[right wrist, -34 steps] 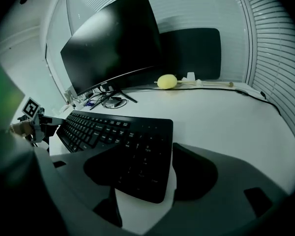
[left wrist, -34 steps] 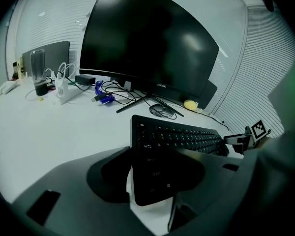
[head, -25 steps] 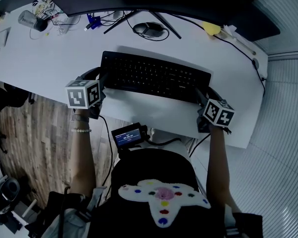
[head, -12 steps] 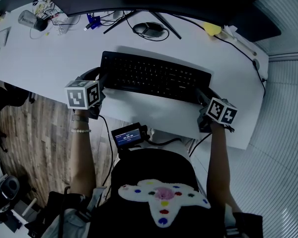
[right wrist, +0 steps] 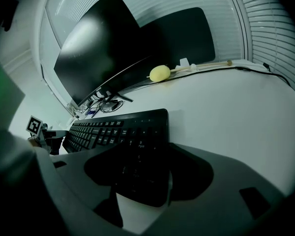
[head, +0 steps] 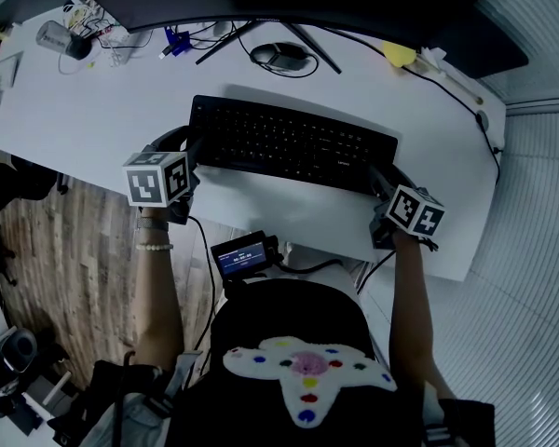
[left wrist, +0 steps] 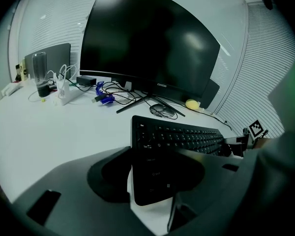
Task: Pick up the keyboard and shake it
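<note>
While nothing large had shifted over the last second, the white desk carried the same spread beneath the curved monitor. The black keyboard lay flat where it had been, close to the near edge and about midway along it. Only the right gripper had changed, rolling a little about its own line; the left gripper had kept still. Each pair of tongs stood fairly wide yet closed about a near corner of the keyboard, the left on its left end and the right on its right end, with tips against its sides. That small roll read as a grip being settled, so the lift seemed ready but not begun, and the shaking lay wholly ahead. Of containers, only a grey cylindrical vessel stood at the far left corner; whether it held anything could not be told.
</note>
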Motion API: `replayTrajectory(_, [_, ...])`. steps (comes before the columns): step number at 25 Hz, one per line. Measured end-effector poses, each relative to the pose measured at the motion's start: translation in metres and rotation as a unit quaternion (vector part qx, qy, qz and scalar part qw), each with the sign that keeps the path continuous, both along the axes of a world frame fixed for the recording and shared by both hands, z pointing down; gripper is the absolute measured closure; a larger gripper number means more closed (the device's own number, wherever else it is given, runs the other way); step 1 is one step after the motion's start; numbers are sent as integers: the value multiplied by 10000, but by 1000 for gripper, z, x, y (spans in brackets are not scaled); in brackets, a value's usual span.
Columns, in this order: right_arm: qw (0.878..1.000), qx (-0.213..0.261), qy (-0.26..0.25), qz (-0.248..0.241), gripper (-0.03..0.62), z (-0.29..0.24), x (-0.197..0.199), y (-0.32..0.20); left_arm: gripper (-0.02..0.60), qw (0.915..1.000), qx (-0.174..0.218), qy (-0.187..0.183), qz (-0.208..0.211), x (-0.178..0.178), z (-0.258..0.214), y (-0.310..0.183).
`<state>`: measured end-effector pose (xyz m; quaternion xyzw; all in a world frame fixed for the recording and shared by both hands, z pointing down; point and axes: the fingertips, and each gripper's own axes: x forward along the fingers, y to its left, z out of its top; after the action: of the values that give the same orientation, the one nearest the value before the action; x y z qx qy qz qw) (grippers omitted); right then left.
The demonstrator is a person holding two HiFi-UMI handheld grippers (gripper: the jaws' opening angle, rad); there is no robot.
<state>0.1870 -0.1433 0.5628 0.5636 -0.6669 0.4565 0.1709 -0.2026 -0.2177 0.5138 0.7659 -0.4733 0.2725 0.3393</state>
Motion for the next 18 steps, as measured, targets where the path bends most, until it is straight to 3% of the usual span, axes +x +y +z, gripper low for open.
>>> replayTrajectory(9, [9987, 346, -367, 60, 312, -10, -6, 0, 387, 9992, 375, -102, -66, 0, -31, 0])
replayTrajectory(18, [9925, 919, -805, 58, 312, -29, -10, -9, 393, 9930, 1093, -427, -121, 2, -94, 2])
